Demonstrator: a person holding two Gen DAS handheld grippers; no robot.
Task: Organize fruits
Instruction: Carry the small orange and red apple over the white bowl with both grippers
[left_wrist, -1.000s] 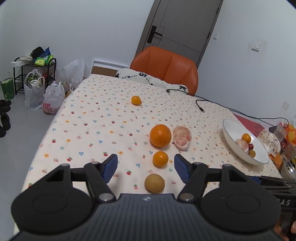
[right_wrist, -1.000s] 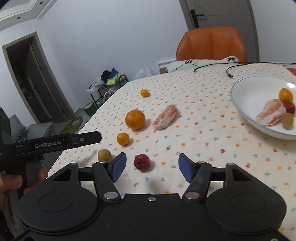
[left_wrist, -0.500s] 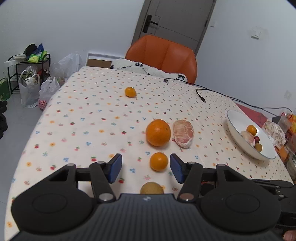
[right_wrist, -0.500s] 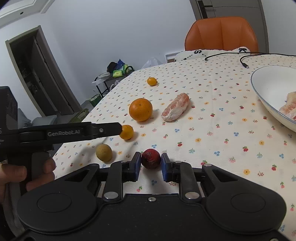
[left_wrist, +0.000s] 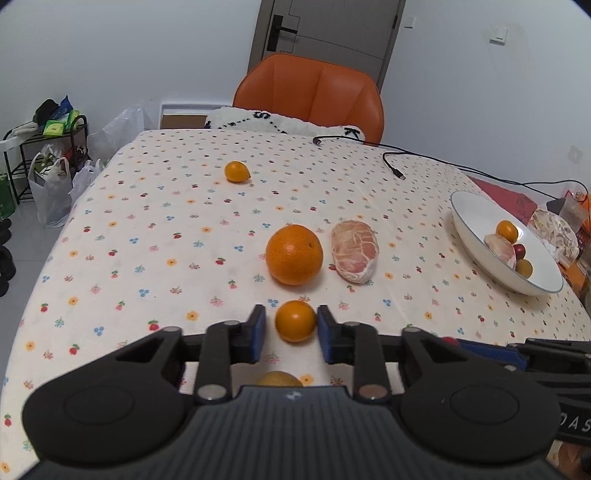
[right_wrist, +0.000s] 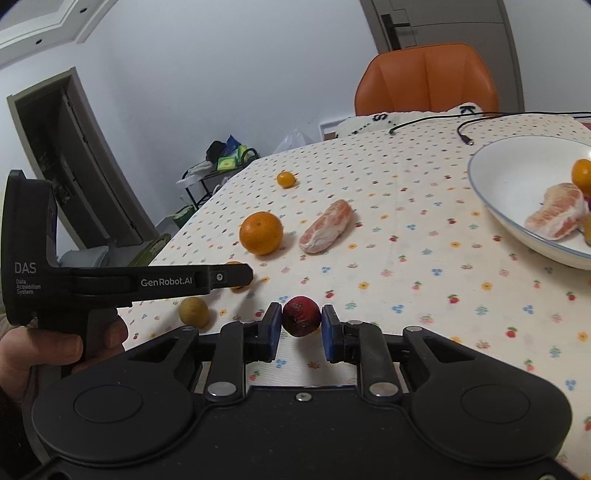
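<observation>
nine fruits (left_wrist: 294, 254), one bowl (left_wrist: 476, 229)

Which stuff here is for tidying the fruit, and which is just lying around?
For the job: red fruit in right gripper, small orange, big orange, peeled pomelo, white bowl.
Just lying about: black cable, orange chair, plastic bags.

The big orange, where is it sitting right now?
The big orange sits mid-table on the flowered cloth, just left of the peeled pomelo piece and beyond the small orange.
</observation>
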